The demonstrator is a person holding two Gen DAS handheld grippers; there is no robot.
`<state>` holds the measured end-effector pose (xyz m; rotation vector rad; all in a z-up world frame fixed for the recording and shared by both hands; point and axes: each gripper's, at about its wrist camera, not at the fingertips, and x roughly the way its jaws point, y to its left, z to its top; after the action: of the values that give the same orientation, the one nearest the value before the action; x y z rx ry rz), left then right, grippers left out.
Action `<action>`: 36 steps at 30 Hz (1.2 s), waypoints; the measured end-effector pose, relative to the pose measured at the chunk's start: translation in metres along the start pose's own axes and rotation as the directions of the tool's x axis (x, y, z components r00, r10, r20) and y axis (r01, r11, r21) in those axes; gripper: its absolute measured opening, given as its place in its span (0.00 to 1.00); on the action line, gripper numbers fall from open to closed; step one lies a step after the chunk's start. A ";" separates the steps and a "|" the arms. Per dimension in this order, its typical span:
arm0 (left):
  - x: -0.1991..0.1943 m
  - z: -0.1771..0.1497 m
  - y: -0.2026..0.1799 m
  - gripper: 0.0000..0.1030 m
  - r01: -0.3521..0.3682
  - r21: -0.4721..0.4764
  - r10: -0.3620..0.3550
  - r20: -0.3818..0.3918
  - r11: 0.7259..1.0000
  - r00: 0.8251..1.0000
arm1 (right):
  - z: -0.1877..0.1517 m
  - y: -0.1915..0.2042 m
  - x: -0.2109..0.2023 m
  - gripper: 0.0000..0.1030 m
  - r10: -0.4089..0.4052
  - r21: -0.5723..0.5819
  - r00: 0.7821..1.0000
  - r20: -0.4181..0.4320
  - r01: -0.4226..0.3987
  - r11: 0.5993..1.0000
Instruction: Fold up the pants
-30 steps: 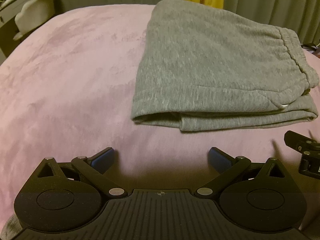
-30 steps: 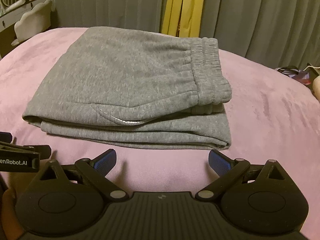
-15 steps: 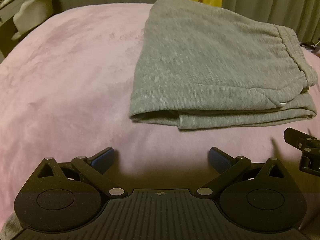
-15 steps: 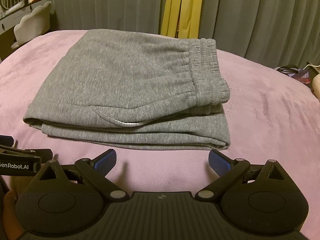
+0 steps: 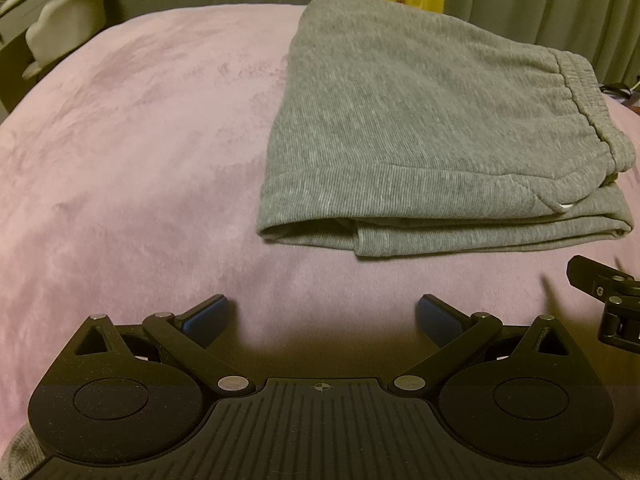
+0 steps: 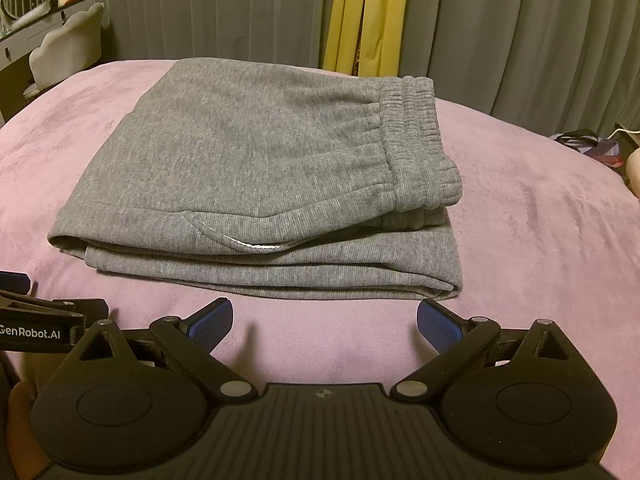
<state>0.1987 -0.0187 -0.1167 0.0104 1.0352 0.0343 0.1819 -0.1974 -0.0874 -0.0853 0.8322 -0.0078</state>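
Note:
Grey sweatpants (image 5: pixel 420 136) lie folded in a flat stack on the pink bedspread (image 5: pixel 140 140), waistband to the right. They also show in the right wrist view (image 6: pixel 256 176), with the ribbed waistband (image 6: pixel 416 140) on top at the right. My left gripper (image 5: pixel 322 316) is open and empty, a short way in front of the stack's left corner. My right gripper (image 6: pixel 324 322) is open and empty, just in front of the stack's near edge. Neither touches the cloth.
Grey curtains (image 6: pixel 520 32) and a yellow curtain (image 6: pixel 368 12) hang behind the bed. A pale chair (image 6: pixel 66 52) and a shelf stand at the far left. Cables and small items (image 6: pixel 588 144) lie at the bed's right edge.
Both grippers have drawn back slightly from the folded pants and risen a little. The pants have not moved. Both stay open.

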 end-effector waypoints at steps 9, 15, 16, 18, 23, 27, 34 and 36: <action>0.000 0.000 0.000 1.00 0.001 -0.001 -0.001 -0.001 1.000 1.000 | 0.000 -0.001 0.000 0.96 0.003 -0.001 1.000 0.000 -0.003 1.000; 0.000 -0.001 0.001 1.00 0.000 0.000 0.000 -0.003 1.000 1.000 | 0.000 -0.001 0.000 0.96 0.003 -0.001 1.000 0.000 -0.003 1.000; 0.000 -0.001 0.001 1.00 0.000 0.000 0.000 -0.003 1.000 1.000 | 0.000 -0.001 0.000 0.96 0.003 -0.001 1.000 0.001 -0.003 1.000; 0.000 -0.001 0.000 1.00 0.001 -0.001 -0.001 -0.003 1.000 1.000 | 0.000 -0.001 0.000 0.96 0.005 0.000 1.000 0.001 -0.005 1.000; 0.001 -0.001 0.001 1.00 0.005 -0.005 -0.005 -0.007 1.000 1.000 | 0.000 -0.001 0.000 0.96 0.007 -0.004 1.000 0.003 -0.007 1.000; 0.001 -0.001 0.002 1.00 0.008 -0.007 -0.008 -0.010 1.000 1.000 | 0.000 -0.001 -0.001 0.96 0.008 -0.003 1.000 0.003 -0.008 1.000; 0.001 -0.001 0.001 1.00 0.009 -0.007 -0.009 -0.011 1.000 1.000 | 0.001 -0.001 -0.001 0.96 0.008 -0.003 1.000 0.004 -0.008 1.000; 0.001 -0.001 0.002 1.00 0.010 -0.006 -0.010 -0.010 1.000 1.000 | 0.001 -0.001 -0.001 0.96 0.009 -0.002 1.000 0.004 -0.009 1.000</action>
<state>0.1987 -0.0171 -0.1179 -0.0001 1.0451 0.0283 0.1818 -0.1988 -0.0864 -0.0838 0.8288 0.0014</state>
